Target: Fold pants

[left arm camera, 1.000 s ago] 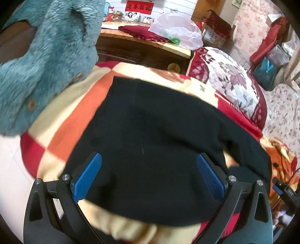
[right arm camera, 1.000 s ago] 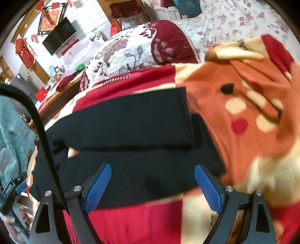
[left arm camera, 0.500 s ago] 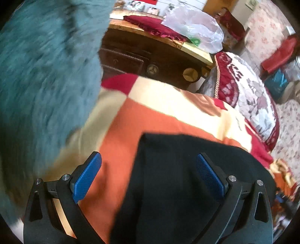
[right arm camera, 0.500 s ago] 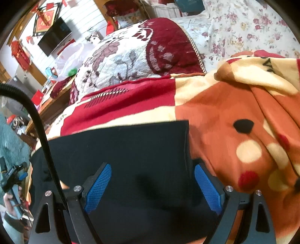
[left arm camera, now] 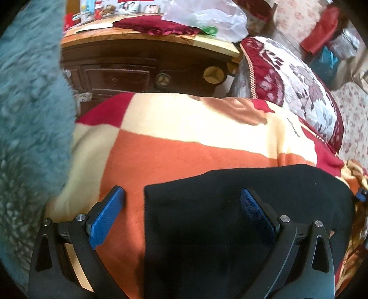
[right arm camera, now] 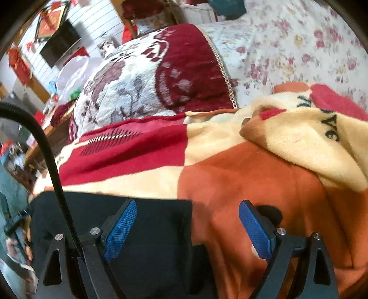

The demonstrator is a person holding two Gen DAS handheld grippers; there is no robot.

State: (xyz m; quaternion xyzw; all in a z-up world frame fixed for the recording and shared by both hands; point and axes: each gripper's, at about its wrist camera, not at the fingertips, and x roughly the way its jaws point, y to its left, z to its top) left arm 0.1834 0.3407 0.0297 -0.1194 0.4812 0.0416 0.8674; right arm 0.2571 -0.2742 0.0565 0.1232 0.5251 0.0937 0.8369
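Black pants (left arm camera: 241,207) lie flat on an orange, cream and red blanket (left arm camera: 184,128) on the bed. My left gripper (left arm camera: 181,216) is open and empty, low over the pants' far left corner, with the left finger over blanket and the right finger over black cloth. In the right wrist view the pants (right arm camera: 149,230) fill the lower left. My right gripper (right arm camera: 187,227) is open and empty, straddling the pants' far right corner and right edge.
A dark wooden cabinet (left arm camera: 138,71) stands beyond the bed with a plastic bag (left arm camera: 207,18) on top. A red and white floral pillow (right arm camera: 147,76) lies at the head. A teal fuzzy sleeve (left arm camera: 27,126) fills the left. Bunched blanket (right arm camera: 310,138) is at right.
Both grippers have moved toward the far edge of the pants and dropped lower; less of the black cloth shows now and more blanket lies ahead. Both stay open.
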